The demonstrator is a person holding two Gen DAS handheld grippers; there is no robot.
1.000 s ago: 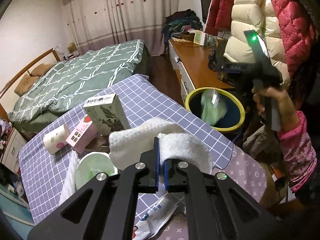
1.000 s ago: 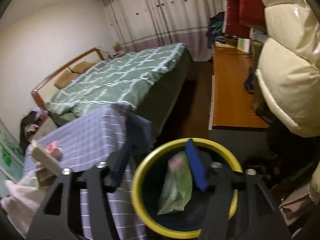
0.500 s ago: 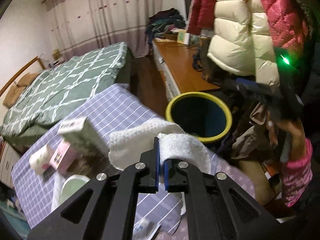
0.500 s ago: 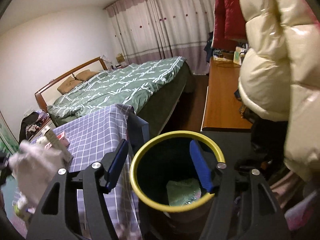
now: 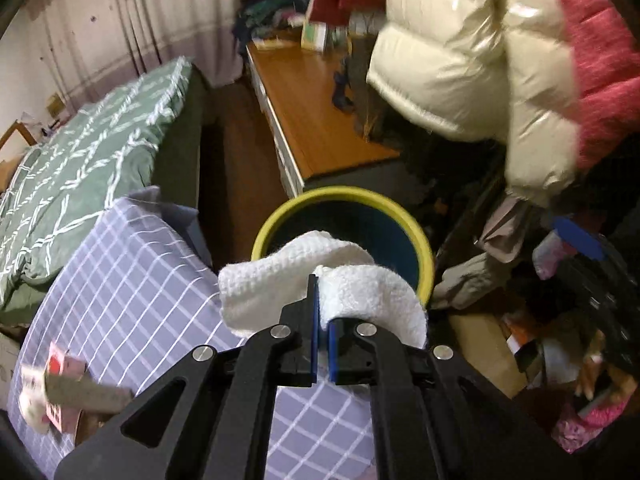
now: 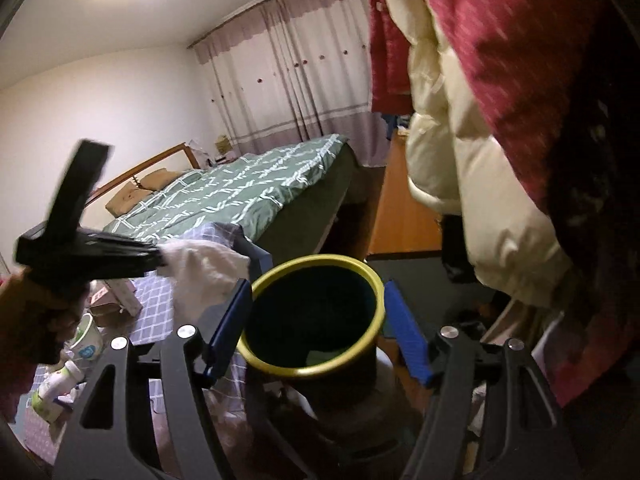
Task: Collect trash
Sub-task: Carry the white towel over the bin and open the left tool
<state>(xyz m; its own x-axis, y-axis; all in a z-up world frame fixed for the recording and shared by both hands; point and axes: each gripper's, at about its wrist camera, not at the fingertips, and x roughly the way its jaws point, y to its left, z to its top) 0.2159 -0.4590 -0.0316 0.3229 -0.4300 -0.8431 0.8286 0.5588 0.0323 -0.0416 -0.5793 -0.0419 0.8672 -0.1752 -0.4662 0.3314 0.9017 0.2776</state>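
My left gripper (image 5: 323,308) is shut on a white waffle-weave towel (image 5: 276,280), which it holds at the near rim of the yellow-rimmed dark bin (image 5: 344,196). In the right wrist view the same left gripper (image 6: 160,258) comes in from the left, and the towel (image 6: 204,272) hangs just left of the bin (image 6: 320,258). A green bag (image 6: 320,356) lies deep inside the bin. My right gripper (image 6: 316,292) sits on the near side of the bin. Its jaws are opening and nothing is between them.
The bin stands on the floor at the corner of a table with a lilac checked cloth (image 5: 132,280). Cartons (image 5: 60,396), a cup (image 6: 86,340) and a bottle (image 6: 56,388) lie on it. A green bed (image 5: 80,152), a wooden desk (image 5: 316,112) and hanging puffer jackets (image 5: 460,60) surround it.
My left gripper has carried the towel from over the table to the bin's rim. The right gripper drew back from the bin and spread wider. The green bag dropped into the bin.
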